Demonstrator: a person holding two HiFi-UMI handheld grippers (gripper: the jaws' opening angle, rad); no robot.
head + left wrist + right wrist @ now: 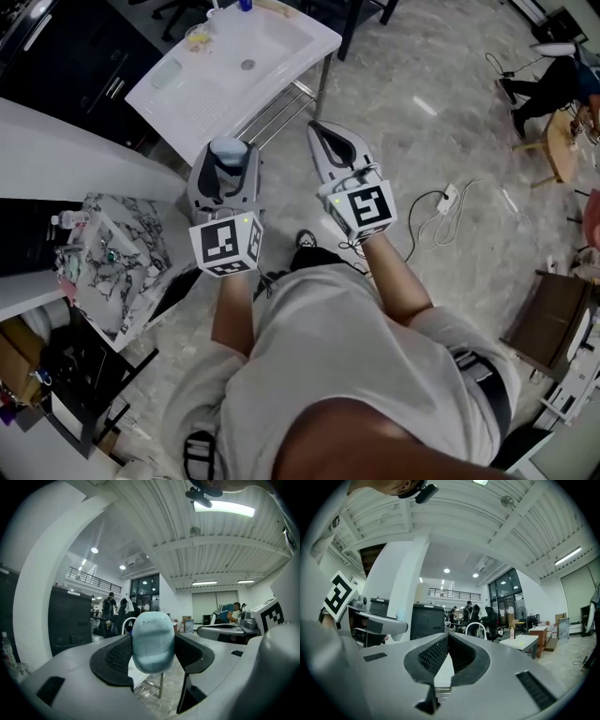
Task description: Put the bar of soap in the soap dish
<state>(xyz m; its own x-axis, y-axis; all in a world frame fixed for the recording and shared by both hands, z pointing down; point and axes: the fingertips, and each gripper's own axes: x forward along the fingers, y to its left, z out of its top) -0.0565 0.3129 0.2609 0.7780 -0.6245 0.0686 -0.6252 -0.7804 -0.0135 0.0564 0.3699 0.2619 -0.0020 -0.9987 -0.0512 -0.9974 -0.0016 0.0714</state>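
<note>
A pale blue bar of soap (153,641) stands upright between the pads of my left gripper (153,644), which is shut on it. From the head view the soap (228,150) shows at the tip of the left gripper (228,156), just short of the white sink table (281,56). What looks like a pale oval soap dish (167,73) lies on the table's left part. My right gripper (318,131) is beside the left one, level, its jaws shut with nothing between them (446,641).
A drain (247,65) marks the basin in the sink table, with a blue bottle (246,5) at its back edge. A white counter (56,159) and a marble-patterned box (117,258) are at the left. A power strip with cable (448,197) lies on the floor at the right.
</note>
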